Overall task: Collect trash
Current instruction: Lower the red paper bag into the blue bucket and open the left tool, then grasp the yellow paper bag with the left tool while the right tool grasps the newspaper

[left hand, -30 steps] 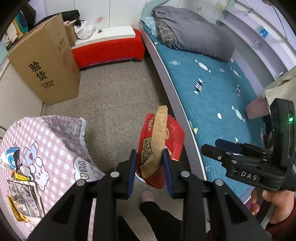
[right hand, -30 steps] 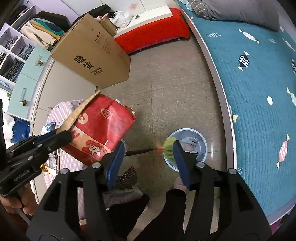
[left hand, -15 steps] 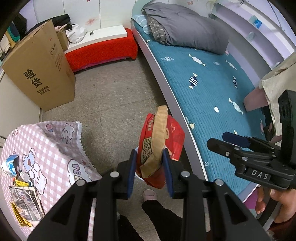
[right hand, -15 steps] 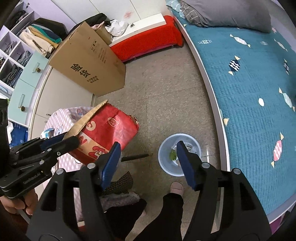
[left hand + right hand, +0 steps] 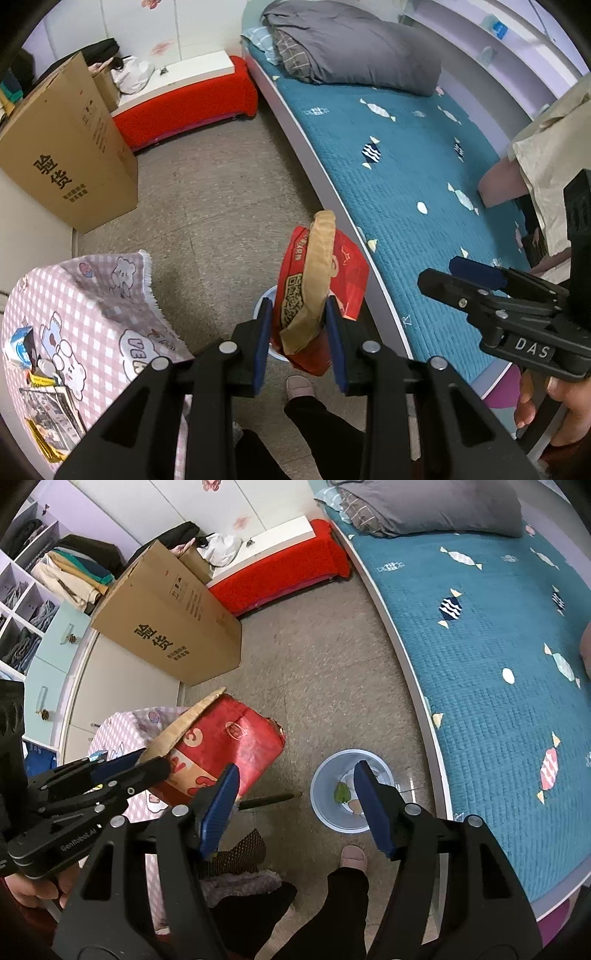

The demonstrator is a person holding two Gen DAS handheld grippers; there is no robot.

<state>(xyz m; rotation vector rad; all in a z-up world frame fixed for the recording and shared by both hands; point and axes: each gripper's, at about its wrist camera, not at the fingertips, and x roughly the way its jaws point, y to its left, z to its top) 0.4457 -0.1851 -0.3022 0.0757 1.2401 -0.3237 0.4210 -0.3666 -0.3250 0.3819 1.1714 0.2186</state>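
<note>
Red carton, judged light and crushable, is pinched at its flap by the left gripper above the bin; right gripper is spread, empty.

Two grippers are seen: the left gripper and the right gripper. One red carton is counted at the centre of the frame, and one bin at lower centre. One large cardboard box is seen at upper left, one bed at right, and one checked tablecloth at lower left.
</note>
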